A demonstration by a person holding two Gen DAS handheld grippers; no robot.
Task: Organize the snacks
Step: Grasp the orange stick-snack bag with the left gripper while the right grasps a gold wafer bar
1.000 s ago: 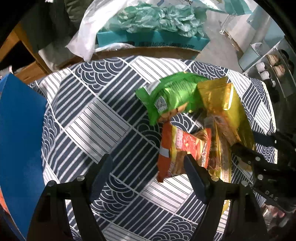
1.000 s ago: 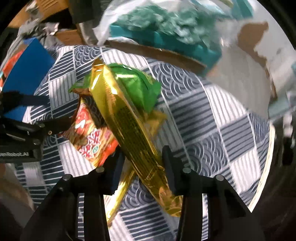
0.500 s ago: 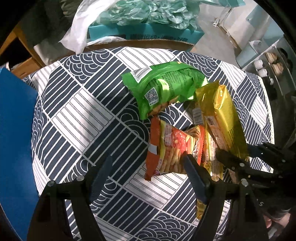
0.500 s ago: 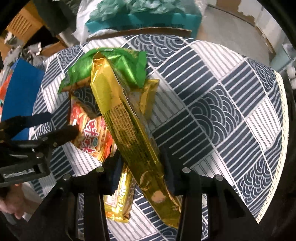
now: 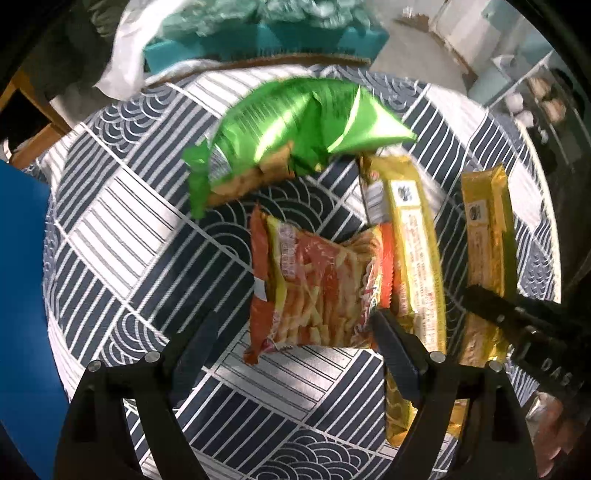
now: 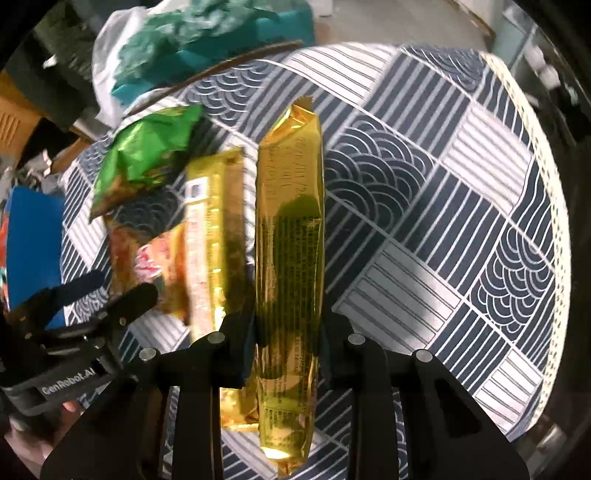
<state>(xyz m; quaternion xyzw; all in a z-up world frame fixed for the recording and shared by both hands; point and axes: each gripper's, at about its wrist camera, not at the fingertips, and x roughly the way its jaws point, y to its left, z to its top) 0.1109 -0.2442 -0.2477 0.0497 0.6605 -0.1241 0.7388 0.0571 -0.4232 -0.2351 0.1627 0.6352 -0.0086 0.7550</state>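
Note:
My right gripper [image 6: 288, 332] is shut on a long gold snack pack [image 6: 290, 236] and holds it above the patterned cloth; it also shows at the right in the left wrist view [image 5: 485, 254]. A second gold pack [image 6: 210, 236] lies on the cloth to its left [image 5: 413, 258]. An orange-red noodle pack [image 5: 317, 291] lies between the open jaws of my left gripper [image 5: 291, 332], just ahead of them. A green chip bag [image 5: 295, 129] lies beyond it, blurred. The left gripper appears at the lower left of the right wrist view [image 6: 110, 291].
A round table with a navy and white patterned cloth [image 5: 122, 229] carries the snacks. A blue box [image 5: 22, 295] stands at the left. A teal box with plastic bags [image 5: 258, 33] sits behind the table. The table's right edge [image 6: 546, 206] is near.
The right gripper has lifted its gold pack off the pile and swung it right, apart from the second gold pack. The left gripper has moved closer to the orange-red pack. The green bag has shifted.

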